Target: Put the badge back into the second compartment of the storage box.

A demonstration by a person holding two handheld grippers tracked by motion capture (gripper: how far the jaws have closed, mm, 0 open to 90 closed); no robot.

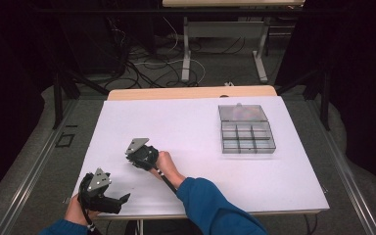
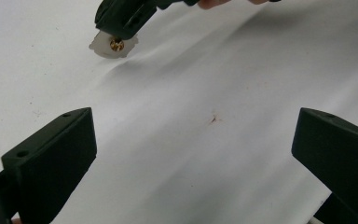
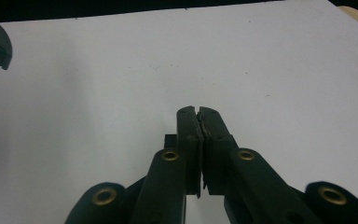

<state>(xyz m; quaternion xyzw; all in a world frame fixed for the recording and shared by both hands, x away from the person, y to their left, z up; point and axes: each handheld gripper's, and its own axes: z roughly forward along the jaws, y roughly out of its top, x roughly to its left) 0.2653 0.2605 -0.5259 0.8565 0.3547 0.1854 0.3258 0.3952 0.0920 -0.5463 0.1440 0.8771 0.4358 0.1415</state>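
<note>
My right gripper (image 3: 198, 112) has its two black jaws pressed flat together over the white table sheet (image 3: 98, 93), and I see nothing between them. In the high view it (image 1: 131, 155) lies low at the sheet's left middle, held by a hand in a blue sleeve. In the left gripper view a small pale flat piece with a brass centre (image 2: 114, 45) shows under its tip; I cannot tell whether it is held. My left gripper (image 2: 193, 154) stands wide open with bare sheet between its jaws. It (image 1: 118, 200) sits at the front left corner.
A clear plastic compartment box (image 1: 246, 128) stands at the back right of the sheet, its near half divided into small cells. The wooden table edge (image 1: 191, 92) shows behind it. Cables and table legs lie on the floor beyond.
</note>
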